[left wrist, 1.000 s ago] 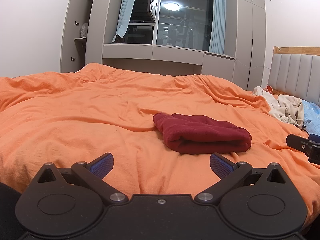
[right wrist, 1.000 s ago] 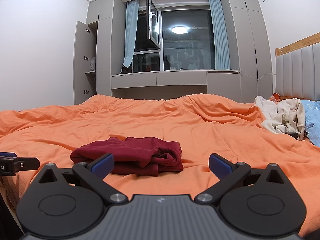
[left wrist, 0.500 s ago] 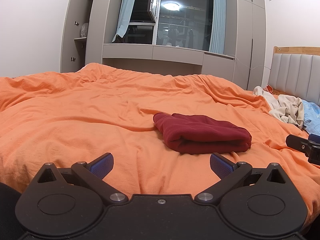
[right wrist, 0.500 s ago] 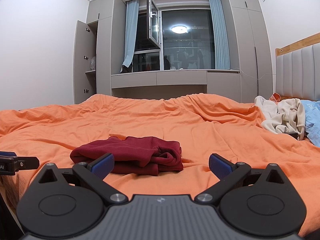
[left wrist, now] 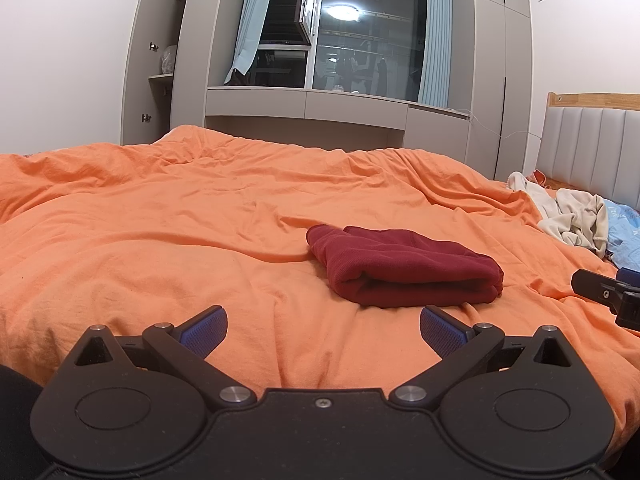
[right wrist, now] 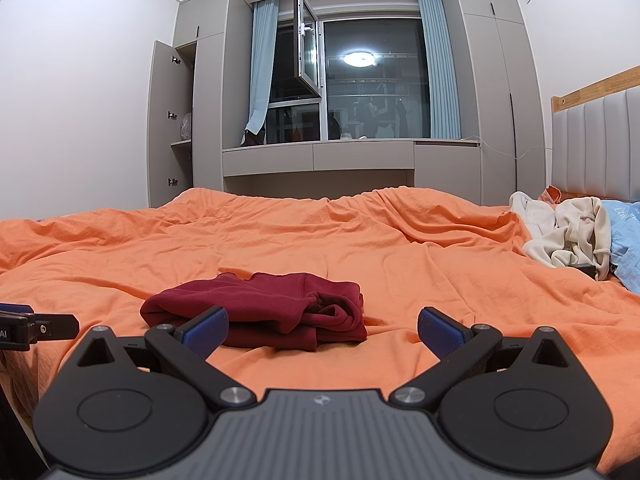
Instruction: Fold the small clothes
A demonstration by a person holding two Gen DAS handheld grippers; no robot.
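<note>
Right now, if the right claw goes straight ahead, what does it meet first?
Probably the orange duvet: the folded red garment lies left of the right claw's centre line, near its left finger. Depth is unclear.

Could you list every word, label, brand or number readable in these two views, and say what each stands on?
"AI": white letters on the left gripper's black body at the left edge of the right wrist view; the marking is cut off by the frame, so it may be partial.
Pale print on the blue garment by the headboard: too blurred to read.
Small embossed logo on the right gripper's grey housing: a symbol, no legible letters.
Nothing else carries text.
</note>
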